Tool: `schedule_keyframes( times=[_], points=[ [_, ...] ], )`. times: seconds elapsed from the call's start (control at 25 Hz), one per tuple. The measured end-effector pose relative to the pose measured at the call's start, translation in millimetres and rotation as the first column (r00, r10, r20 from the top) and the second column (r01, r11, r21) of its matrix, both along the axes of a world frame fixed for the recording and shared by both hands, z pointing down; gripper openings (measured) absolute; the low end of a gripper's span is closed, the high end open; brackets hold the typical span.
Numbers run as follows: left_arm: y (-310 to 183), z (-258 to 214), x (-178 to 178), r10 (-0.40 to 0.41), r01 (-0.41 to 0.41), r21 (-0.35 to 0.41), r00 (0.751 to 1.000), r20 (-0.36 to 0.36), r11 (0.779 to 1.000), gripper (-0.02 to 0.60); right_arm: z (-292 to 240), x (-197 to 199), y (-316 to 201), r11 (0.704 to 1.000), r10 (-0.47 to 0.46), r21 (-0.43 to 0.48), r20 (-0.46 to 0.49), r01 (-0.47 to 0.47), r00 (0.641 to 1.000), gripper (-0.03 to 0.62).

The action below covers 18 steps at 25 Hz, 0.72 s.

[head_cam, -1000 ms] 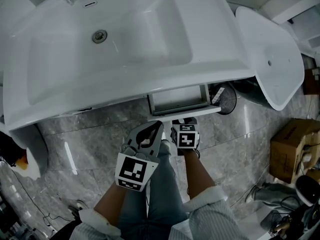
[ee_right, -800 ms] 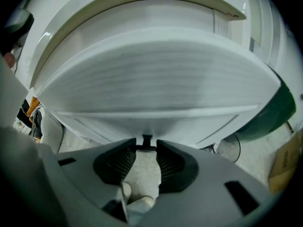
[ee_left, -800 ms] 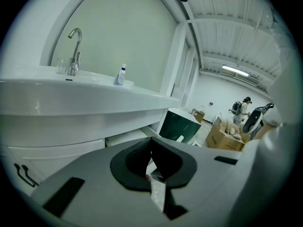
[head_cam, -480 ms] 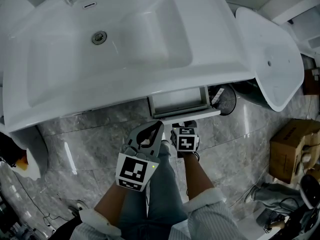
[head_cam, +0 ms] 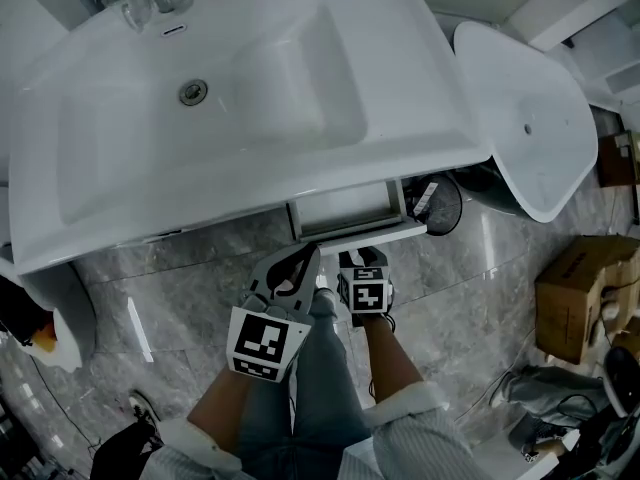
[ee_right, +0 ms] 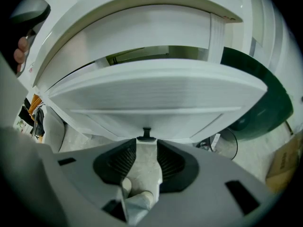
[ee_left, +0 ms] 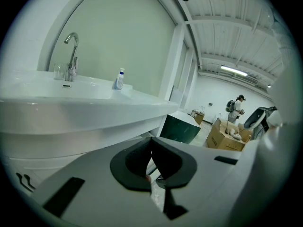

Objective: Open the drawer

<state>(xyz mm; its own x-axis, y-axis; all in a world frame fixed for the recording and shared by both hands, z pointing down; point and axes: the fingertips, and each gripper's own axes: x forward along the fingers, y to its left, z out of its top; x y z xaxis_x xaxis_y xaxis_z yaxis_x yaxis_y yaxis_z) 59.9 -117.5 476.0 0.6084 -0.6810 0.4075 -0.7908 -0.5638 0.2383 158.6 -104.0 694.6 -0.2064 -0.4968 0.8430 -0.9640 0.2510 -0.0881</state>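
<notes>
- Between the tips of the right tongs [ee_right: 147,144], which stand wide apart, a small dark knob [ee_right: 147,134] sits just at the mouth. The ribbed pads [ee_right: 120,161] do not look pressed on it, so nothing is held.
- Just beyond the knob spreads the broad white front panel of the drawer [ee_right: 156,96]. A dark slit above it marks where the drawer parts from the cabinet.
- From the head view, this drawer is partly out from under a wide white ceramic washbasin [head_cam: 120,158], with its pale inside showing.
- Beside the right tongs, the left tongs [ee_left: 151,141] have their tips closed together and are empty. They sit a little short of the drawer and touch nothing.
- Below both tongs are the person's legs in blue jeans [head_cam: 325,388], standing on a grey marbled floor [head_cam: 200,268] directly in front of the drawer.
- The step in hand looks like taking the knob to draw the drawer further out.
- To do it well, centre the knob between the pads, ease forward until it is seated deep, and close firmly. So small a knob could slip from the tips alone.
- Pull straight back along the drawer's own line. The right tongs tilt steeply down, and a downward drag could bind the runners.
- Keep the left tongs and the knees out of the drawer's path.
</notes>
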Motion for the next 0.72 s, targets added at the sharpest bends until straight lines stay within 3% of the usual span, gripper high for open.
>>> schedule_keyframes(
  times=[0.36, 0.72],
  points=[
    [-1.3, -40.7, 3.6, -0.022, 0.022, 0.048, 1.000, 0.001, 0.999, 0.015, -56.7, 0.3, 18.7, 0.997, 0.036, 0.058, 0.098, -0.042, 0.995, 0.131],
    [9.6, -107.5, 15.9, -0.063, 0.066, 0.102, 0.997, -0.033, 0.993, 0.015, -196.2, -20.0, 5.1, 0.975, -0.044, 0.222, 0.236, -0.009, 0.971, 0.077]
  ],
)
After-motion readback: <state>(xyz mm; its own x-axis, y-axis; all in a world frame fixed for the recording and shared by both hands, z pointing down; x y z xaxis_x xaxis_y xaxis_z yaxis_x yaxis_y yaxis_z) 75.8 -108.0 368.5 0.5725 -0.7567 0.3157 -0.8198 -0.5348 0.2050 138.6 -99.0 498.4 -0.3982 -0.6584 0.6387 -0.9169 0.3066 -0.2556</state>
